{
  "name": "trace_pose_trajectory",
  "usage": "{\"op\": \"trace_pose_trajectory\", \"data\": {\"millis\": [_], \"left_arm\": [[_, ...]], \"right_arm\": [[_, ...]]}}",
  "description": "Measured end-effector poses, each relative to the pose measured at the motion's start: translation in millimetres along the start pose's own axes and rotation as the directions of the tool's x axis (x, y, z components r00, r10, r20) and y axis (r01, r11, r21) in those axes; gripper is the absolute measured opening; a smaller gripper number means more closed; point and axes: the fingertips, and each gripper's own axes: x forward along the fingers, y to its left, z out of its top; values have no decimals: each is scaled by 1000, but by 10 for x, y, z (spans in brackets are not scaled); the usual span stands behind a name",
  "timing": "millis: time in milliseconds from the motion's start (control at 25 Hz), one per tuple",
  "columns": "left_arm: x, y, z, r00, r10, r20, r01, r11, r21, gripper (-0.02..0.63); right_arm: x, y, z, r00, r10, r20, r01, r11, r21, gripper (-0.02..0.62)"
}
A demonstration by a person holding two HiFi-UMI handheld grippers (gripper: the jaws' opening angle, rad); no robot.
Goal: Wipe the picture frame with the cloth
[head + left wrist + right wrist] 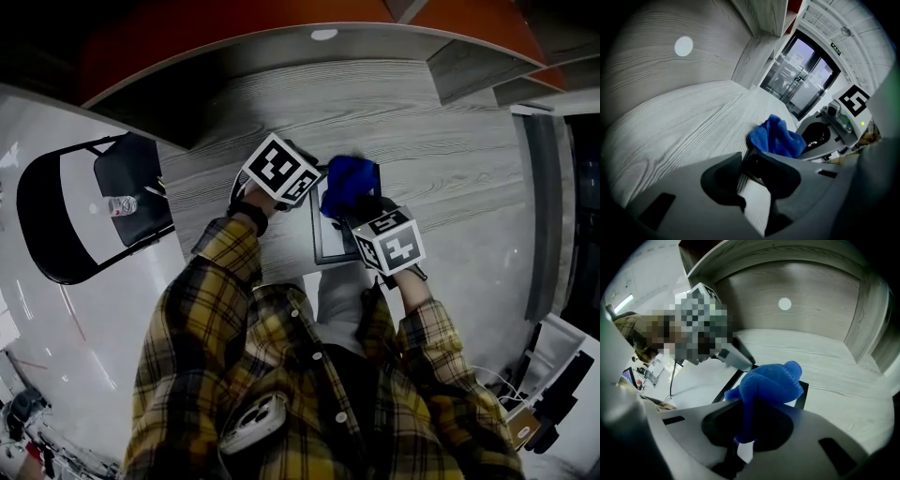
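Note:
A dark-rimmed picture frame (330,246) with a pale inside lies flat on the grey wood-grain table (403,122). My left gripper (307,187) is at the frame's far left corner. In the left gripper view, the frame's rim (751,165) sits between the jaws of the left gripper (752,185), which are closed on it. My right gripper (356,214) is shut on a bunched blue cloth (350,183). In the right gripper view, the cloth (768,385) hangs from the right gripper (745,427) over the frame (802,390). The left gripper view also shows the cloth (777,138).
A black folding chair (84,211) with a small bottle (122,204) on it stands left of the table. A wood panel backs the table, with shelves at the right. Glass doors (801,84) lie beyond. Cables and boxes (534,412) sit on the floor at lower right.

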Motion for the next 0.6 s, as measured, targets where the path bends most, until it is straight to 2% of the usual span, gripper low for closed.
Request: {"op": "trace_pose_trajectory", "data": {"millis": [240, 600], "left_arm": [[2, 1, 4, 1000, -1, 1, 1, 1000, -3, 106], [-6, 14, -4, 1000, -6, -1, 6, 1000, -9, 104]], "right_arm": [[-119, 249, -351, 996, 61, -59, -61, 998, -1, 51], [-331, 516, -769, 985, 144, -97, -136, 988, 77, 52]]}}
